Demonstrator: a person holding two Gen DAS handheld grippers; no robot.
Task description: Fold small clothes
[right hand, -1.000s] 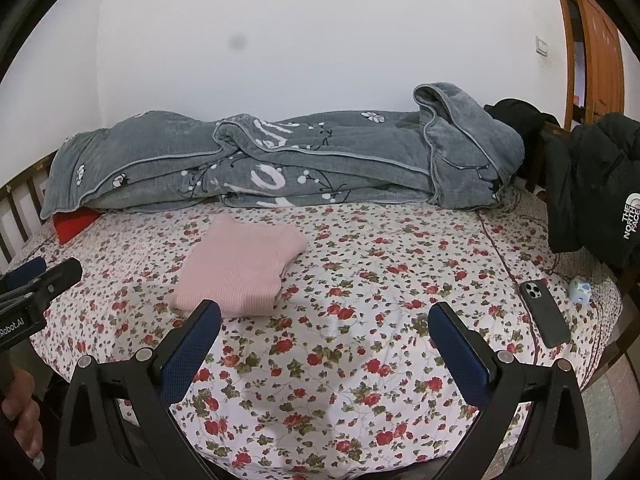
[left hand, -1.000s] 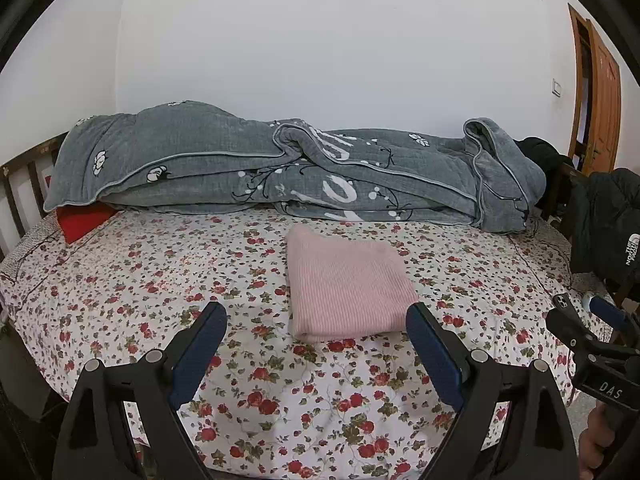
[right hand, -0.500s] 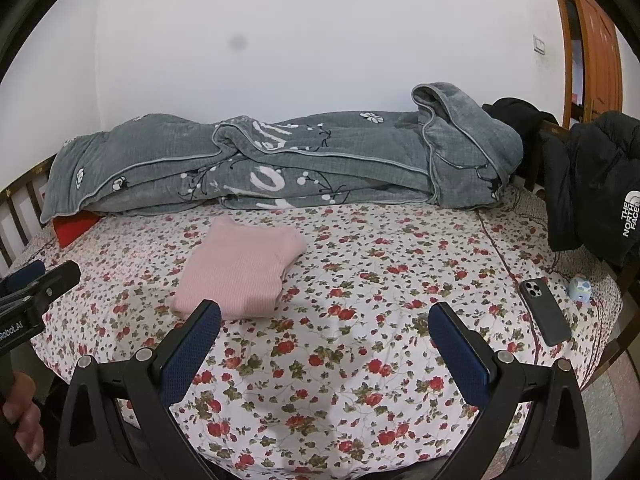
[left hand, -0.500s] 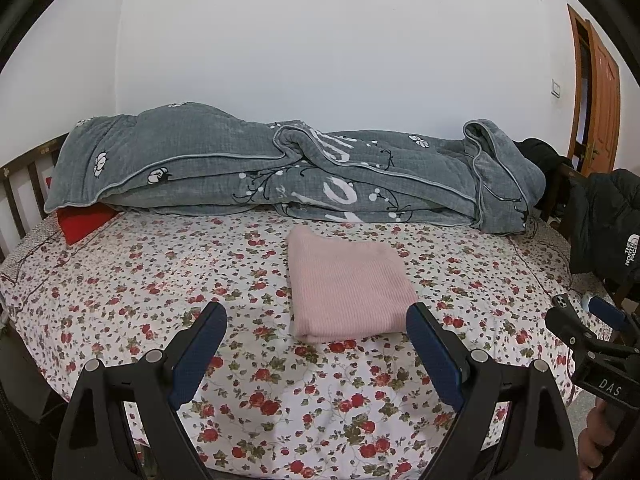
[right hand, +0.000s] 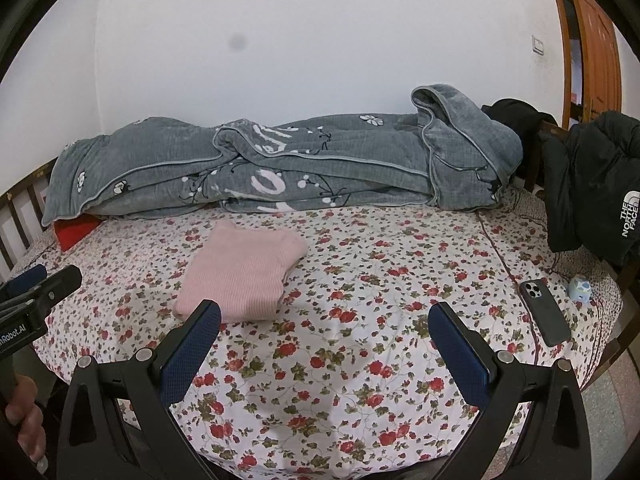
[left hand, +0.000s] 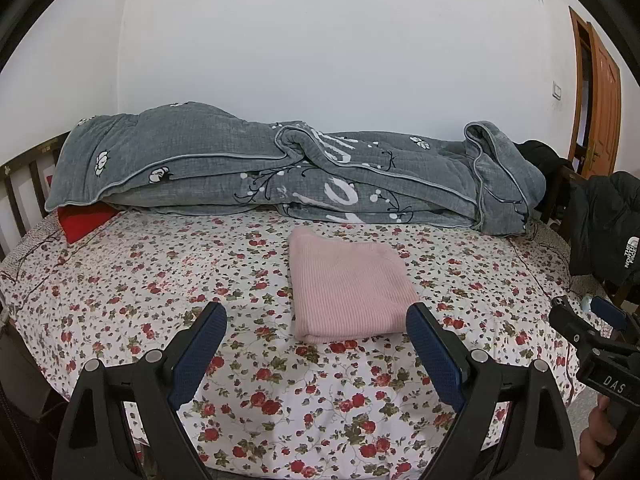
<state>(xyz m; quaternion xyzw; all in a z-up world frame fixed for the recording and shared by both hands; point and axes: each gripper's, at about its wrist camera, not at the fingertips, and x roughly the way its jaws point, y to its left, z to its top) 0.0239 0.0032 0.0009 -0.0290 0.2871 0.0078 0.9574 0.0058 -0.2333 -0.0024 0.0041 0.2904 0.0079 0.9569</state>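
Note:
A pink knitted garment (left hand: 346, 284) lies folded into a neat rectangle on the flowered bedsheet (left hand: 160, 280). In the right wrist view the same pink garment (right hand: 240, 272) sits left of centre. My left gripper (left hand: 316, 320) hovers over the near edge of the bed just in front of the garment, open, with nothing between its blue pads. My right gripper (right hand: 324, 320) is held to the right of the garment, open and empty over bare flowered bedsheet (right hand: 380, 280). Each gripper shows at the edge of the other's view, with a hand on its handle.
A grey quilt (left hand: 280, 176) is bunched along the wall at the back of the bed. A red pillow (left hand: 82, 222) peeks out at the left. A black jacket (right hand: 596, 184) hangs at the right, with a phone (right hand: 545, 312) and a small blue object (right hand: 580, 290) near the bed's right edge.

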